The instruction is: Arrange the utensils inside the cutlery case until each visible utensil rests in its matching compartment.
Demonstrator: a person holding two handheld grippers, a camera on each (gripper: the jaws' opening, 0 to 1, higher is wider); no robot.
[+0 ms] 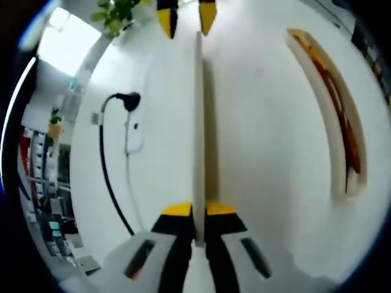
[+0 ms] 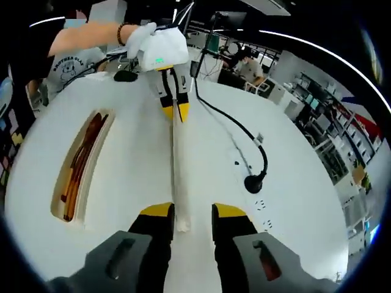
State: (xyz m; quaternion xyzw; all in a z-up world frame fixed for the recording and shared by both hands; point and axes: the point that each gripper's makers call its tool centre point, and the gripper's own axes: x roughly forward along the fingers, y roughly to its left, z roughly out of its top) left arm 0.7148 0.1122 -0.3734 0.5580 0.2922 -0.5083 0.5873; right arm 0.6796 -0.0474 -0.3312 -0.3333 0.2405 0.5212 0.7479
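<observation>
A long cream cutlery case (image 1: 338,165) (image 2: 58,189) lies on the white table (image 1: 269,171) with brown utensils (image 1: 343,122) (image 2: 82,160) bunched inside it. A thin white panel (image 1: 198,122) (image 2: 177,171) stands edge-on between the two grippers. My left gripper (image 1: 198,209) (image 2: 176,112) is shut on one end of it. Its other end sits between the spread jaws of my right gripper (image 2: 192,210) (image 1: 188,18), close to the left jaw; that gripper is open. The case lies apart from both grippers, off to one side.
A black cable with a plug (image 1: 128,101) (image 2: 253,182) runs across the table beside a white adapter (image 1: 134,137). A gloved hand (image 2: 143,36) holds the left gripper. A plant (image 1: 116,15) stands at the table's edge; desks and shelves lie beyond.
</observation>
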